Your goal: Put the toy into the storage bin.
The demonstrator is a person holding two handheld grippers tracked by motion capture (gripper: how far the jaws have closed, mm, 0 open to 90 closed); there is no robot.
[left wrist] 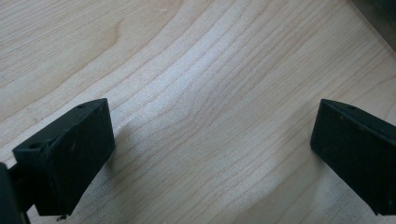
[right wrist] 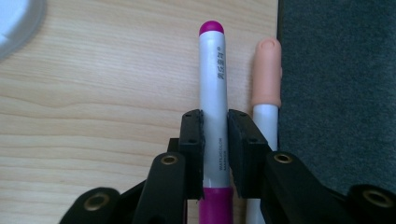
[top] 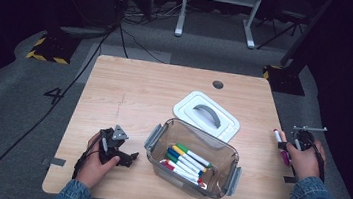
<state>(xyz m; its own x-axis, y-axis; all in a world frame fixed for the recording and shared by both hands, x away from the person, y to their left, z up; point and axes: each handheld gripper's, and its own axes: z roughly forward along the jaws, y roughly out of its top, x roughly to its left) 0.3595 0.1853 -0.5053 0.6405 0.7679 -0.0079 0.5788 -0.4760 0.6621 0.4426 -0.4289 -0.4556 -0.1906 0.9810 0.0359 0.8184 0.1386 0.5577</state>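
Your right claw point(right wrist: 215, 140) is clenched on a magenta marker point(right wrist: 213, 93) at the counter's point(top: 130, 89) right edge, beside a peach-capped marker point(right wrist: 266, 79). Your left claw point(left wrist: 210, 154) is spread wide over bare wood, left of the bin point(top: 228, 178) of markers.

Light wood bench point(top: 130, 89), with a round dark grommet hole point(top: 218, 84) near its far edge. Grey carpeted floor point(top: 9, 95) surrounds it, marked with a "4" point(top: 52, 95) at the left. Black cables point(top: 121, 33) trail across the floor. Two yellow-and-black striped bases point(top: 49, 47) stand beyond the bench corners. A white frame point(top: 218, 6) stands at the rear.
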